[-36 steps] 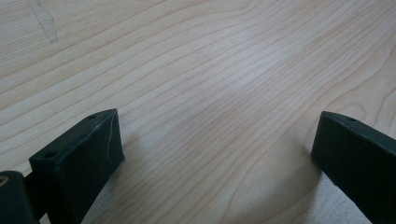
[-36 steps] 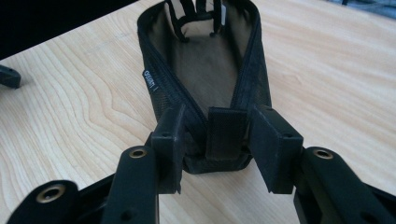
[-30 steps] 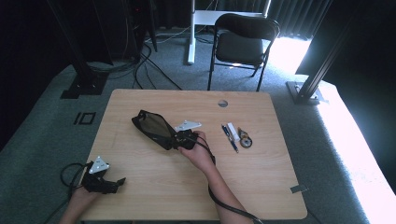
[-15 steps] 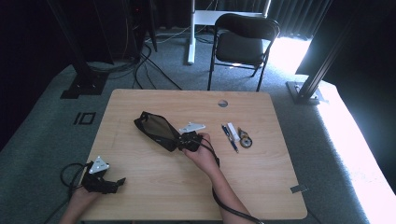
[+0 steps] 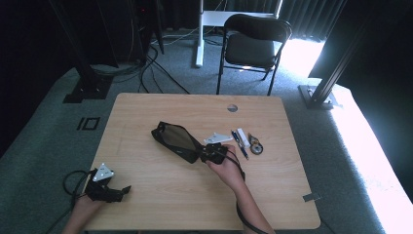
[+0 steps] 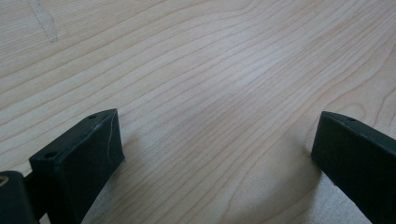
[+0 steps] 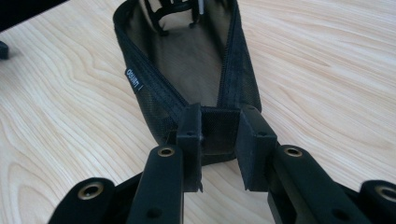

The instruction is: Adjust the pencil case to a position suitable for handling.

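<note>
A recording studio or lab: a light wooden table (image 5: 146,122) stands on grey carpet (image 5: 44,146), ringed by black curtains (image 5: 311,14), metal rig stands (image 5: 336,68), trailing floor cables (image 5: 160,63) and a folding chair (image 5: 253,44).

Pretty dim room overall, with dark curtains along the back and a grey carpet floor (image 5: 44,146) under a light wooden table (image 5: 146,195). A black folding chair (image 5: 253,46) sits just behind the table, and a tangle of cables (image 5: 156,63) runs across the carpet beside black stand legs (image 5: 85,83). Strong daylight blows out the right side of the floor (image 5: 375,161).
</note>
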`<move>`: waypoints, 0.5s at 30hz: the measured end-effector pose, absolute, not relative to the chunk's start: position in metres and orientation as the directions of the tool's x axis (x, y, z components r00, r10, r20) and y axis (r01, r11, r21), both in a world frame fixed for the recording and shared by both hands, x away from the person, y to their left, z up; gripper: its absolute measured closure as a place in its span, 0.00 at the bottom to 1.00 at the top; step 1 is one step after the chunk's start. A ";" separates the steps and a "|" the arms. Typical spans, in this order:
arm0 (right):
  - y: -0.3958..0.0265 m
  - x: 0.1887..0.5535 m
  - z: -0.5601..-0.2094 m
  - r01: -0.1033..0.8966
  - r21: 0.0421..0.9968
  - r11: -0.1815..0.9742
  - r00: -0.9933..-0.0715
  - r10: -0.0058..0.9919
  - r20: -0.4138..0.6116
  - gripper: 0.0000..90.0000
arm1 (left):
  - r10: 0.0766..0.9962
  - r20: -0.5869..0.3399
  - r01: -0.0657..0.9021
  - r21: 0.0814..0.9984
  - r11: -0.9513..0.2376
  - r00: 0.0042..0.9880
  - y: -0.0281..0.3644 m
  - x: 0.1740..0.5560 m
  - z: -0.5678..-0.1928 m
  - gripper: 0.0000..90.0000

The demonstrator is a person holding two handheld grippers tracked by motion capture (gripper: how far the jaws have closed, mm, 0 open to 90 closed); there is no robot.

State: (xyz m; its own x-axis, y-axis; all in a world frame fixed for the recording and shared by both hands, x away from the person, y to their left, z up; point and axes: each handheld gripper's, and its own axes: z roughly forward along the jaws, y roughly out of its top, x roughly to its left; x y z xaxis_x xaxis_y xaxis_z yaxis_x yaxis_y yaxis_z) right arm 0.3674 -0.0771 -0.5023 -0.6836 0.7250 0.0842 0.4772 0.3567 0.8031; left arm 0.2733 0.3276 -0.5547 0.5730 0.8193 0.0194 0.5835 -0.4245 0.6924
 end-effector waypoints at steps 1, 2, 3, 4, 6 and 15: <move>-0.081 0.366 -0.503 0.481 0.802 0.354 -0.679 0.729 0.086 0.81 | 0.819 0.020 0.584 0.692 -0.425 0.573 0.328 0.273 -0.555 0.02; -0.085 0.364 -0.503 0.485 0.803 0.346 -0.676 0.731 0.094 0.81 | 0.819 0.019 0.583 0.692 -0.425 0.573 0.328 0.273 -0.555 0.02; -0.085 0.364 -0.503 0.485 0.803 0.346 -0.676 0.731 0.094 0.81 | 0.819 0.019 0.583 0.692 -0.425 0.573 0.328 0.273 -0.555 0.02; -0.092 0.360 -0.504 0.487 0.799 0.353 -0.677 0.730 0.090 0.81 | 0.819 0.020 0.583 0.692 -0.425 0.573 0.328 0.273 -0.555 0.02; -0.099 0.355 -0.504 0.490 0.797 0.352 -0.675 0.732 0.092 0.81 | 0.819 0.020 0.583 0.692 -0.425 0.573 0.328 0.273 -0.555 0.02; -0.124 0.339 -0.503 0.500 0.794 0.347 -0.654 0.752 0.084 0.81 | 0.819 0.019 0.583 0.692 -0.424 0.573 0.328 0.273 -0.555 0.02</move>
State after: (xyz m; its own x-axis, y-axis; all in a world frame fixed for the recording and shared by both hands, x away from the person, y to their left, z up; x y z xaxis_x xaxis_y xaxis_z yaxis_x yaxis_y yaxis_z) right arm 0.3389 -0.1240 -0.5026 -0.6542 0.7516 0.0838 0.4999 0.3467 0.7936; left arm 0.2733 0.3276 -0.5547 0.5730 0.8193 0.0193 0.5835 -0.4244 0.6924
